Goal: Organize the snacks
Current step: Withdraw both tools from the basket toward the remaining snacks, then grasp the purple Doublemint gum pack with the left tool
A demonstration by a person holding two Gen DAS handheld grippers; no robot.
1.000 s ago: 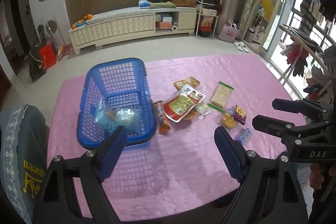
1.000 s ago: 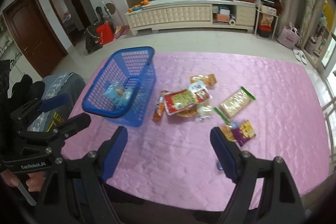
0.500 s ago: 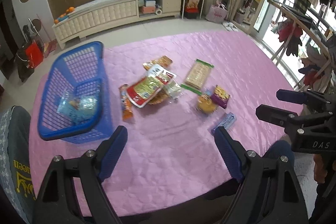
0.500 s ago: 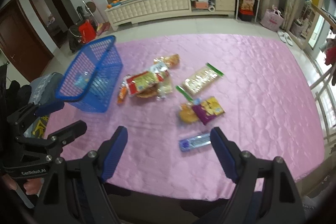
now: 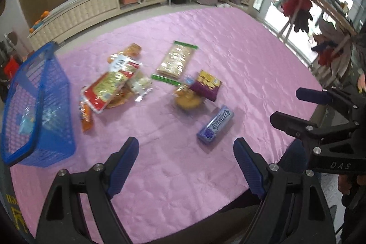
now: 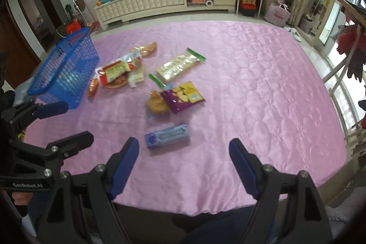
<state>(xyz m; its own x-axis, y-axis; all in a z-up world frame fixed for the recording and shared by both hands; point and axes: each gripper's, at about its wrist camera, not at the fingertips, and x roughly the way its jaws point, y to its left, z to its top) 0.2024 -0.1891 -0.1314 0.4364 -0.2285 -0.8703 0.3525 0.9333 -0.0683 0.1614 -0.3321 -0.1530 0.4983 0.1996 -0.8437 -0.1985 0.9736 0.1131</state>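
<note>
Both grippers hang over the near edge of the pink quilted table cover (image 6: 263,88), angled down toward it. The left gripper (image 5: 185,152) stands released, jaws wide apart, with nothing between them. The right gripper (image 6: 184,153) is likewise released and empty.

Position of the snacks relative to the tools:

- The blue gum-style pack (image 6: 168,135) lies flat just ahead of the right gripper, close to its left finger (image 6: 124,162). In the left wrist view the same pack (image 5: 216,124) lies ahead of the left gripper, toward its right finger, not touching it.
- Beyond the pack lie a round golden pastry in clear wrap (image 6: 156,103) and a purple-and-yellow chip bag (image 6: 183,96), touching each other.
- Farther ahead lies a long clear cracker pack with green ends (image 6: 180,64), lying at a slant.
- Ahead and to the left sits a loose pile: a red-bordered flat packet (image 5: 111,88) lying over other wrapped items, with an orange stick-shaped packet (image 5: 85,114) at its left edge.

The blue plastic basket (image 5: 40,111) stands at the far left of both grippers, well apart from the pile's right-hand items. It holds a clear, pale bag (image 5: 34,118); its contents are blurred.

In each wrist view the opposite gripper shows at the frame edge.
</note>
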